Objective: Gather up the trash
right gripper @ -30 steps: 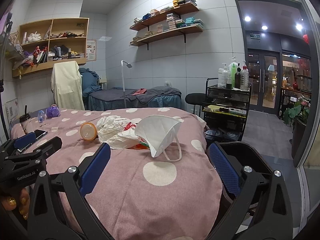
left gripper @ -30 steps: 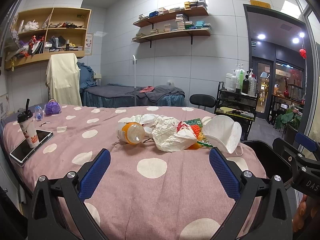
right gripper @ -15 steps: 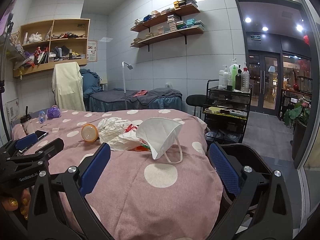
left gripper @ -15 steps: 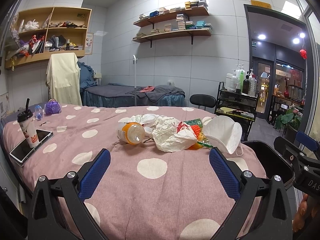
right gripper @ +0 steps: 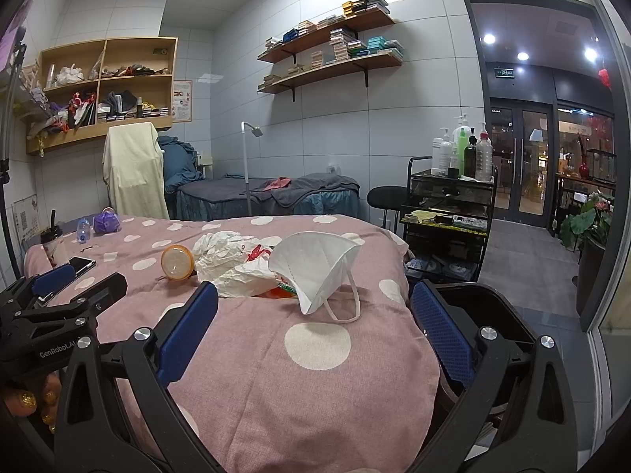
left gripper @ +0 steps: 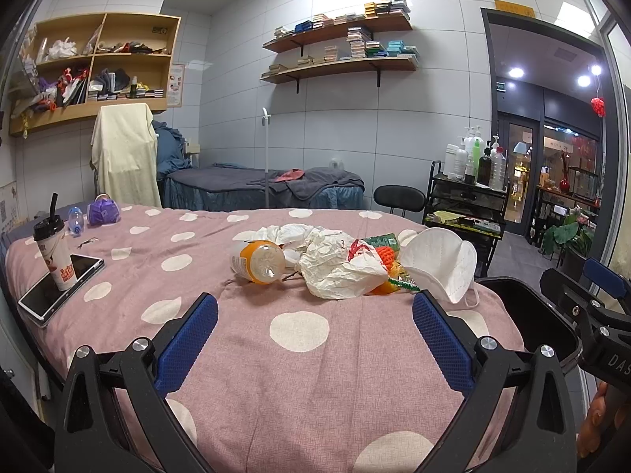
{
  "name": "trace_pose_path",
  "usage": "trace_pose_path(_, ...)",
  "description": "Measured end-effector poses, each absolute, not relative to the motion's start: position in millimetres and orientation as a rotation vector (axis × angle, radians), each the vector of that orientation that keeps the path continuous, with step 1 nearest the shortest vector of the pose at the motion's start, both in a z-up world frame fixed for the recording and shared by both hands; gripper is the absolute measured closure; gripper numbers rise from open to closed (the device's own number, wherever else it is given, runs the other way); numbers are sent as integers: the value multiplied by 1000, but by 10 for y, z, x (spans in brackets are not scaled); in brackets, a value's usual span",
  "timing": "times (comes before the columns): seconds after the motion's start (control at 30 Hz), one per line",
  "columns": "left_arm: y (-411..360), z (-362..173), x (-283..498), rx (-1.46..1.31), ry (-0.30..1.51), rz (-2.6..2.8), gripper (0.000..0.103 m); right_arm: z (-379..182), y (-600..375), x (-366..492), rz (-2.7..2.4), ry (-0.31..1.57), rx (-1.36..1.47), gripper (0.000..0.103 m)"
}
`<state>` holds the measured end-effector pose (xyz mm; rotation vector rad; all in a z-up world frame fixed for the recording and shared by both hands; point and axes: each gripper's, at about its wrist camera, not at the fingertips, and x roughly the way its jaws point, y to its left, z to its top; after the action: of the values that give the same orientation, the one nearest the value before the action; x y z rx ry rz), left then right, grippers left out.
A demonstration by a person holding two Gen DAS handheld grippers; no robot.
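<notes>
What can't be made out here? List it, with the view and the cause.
- Black bin: inside too dark, left wrist view; the right tongs cover it in the right view.
- Orange and green wrappers: mostly buried under crumpled paper.
- Cup print: too small to read.

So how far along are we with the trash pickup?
Nothing looks collected yet. Both the left gripper and the right gripper are open and empty, short of the pile. Left to do: the white mask, crumpled paper, orange bottle and wrappers all lie on the bedspread. The black bin sits beside the bed.
</notes>
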<state>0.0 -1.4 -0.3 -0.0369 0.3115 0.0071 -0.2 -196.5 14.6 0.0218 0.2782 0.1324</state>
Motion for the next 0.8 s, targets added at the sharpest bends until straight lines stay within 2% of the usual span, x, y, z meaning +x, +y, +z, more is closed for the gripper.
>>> trace_pose_path(0.8,1,-52,10,-39,320,9,6,120,-1958,10,135,286,25,5)
